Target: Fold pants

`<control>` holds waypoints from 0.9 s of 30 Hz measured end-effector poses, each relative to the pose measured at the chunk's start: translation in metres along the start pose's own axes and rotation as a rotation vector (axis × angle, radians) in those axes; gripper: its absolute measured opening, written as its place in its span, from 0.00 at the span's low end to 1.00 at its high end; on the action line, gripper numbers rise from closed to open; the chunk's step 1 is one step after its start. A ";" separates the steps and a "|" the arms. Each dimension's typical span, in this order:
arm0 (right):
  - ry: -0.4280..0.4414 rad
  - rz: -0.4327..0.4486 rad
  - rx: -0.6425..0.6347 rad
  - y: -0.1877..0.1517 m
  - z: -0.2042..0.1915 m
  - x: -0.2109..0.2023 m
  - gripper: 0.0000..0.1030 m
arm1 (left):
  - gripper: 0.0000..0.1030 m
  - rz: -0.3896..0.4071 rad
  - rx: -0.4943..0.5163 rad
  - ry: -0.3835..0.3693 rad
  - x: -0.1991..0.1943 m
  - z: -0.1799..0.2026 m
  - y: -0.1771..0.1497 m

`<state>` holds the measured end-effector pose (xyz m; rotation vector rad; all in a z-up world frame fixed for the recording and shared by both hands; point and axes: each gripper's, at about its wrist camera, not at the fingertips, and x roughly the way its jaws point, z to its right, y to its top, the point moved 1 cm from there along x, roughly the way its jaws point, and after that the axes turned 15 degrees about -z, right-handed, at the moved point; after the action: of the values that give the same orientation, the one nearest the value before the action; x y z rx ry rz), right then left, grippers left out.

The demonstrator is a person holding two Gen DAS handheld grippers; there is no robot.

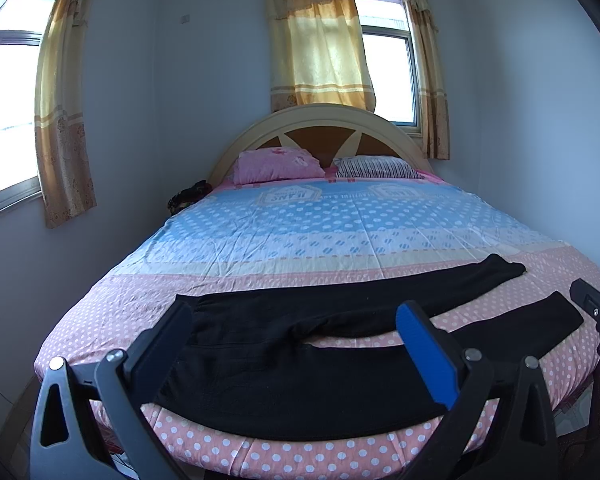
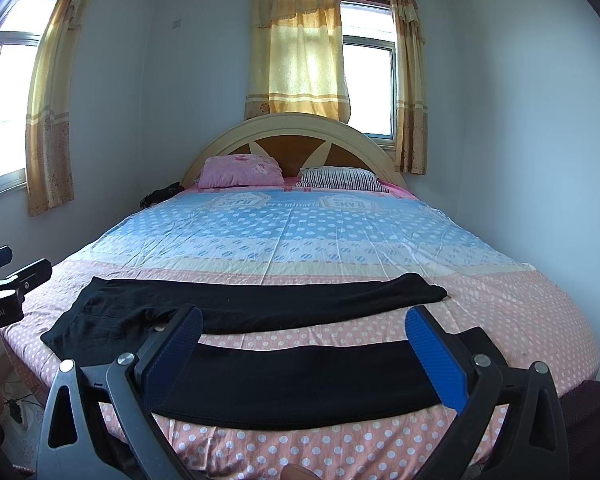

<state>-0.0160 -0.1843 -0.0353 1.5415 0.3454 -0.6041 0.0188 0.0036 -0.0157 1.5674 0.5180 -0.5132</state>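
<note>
Behind left gripper (image 1: 296, 320), pants (image 1: 340, 312) waistband hidden.

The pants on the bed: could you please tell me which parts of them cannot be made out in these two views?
- Waistband corner: left wrist view, behind the left gripper.
- Near leg's cuff: right wrist view, partly behind the right gripper.
- Seams and pockets of the pants: both views, black cloth too dark.
- Dark bundle beside the bed: too small to identify.

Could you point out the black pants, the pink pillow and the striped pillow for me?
black pants (image 2: 260, 300), right wrist view, middle of the far leg.
pink pillow (image 2: 240, 170), right wrist view, centre of its face.
striped pillow (image 1: 374, 167), left wrist view, its top.
</note>
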 end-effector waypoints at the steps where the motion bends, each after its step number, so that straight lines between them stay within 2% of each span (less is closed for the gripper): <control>1: 0.000 -0.001 -0.001 0.000 0.000 0.000 0.99 | 1.00 -0.001 -0.001 -0.001 0.000 0.000 0.000; 27: -0.005 -0.014 -0.005 0.000 -0.005 0.003 0.99 | 1.00 -0.013 0.002 -0.002 0.005 0.000 -0.004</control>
<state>-0.0127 -0.1795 -0.0369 1.5336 0.3539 -0.6173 0.0202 0.0039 -0.0213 1.5659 0.5265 -0.5251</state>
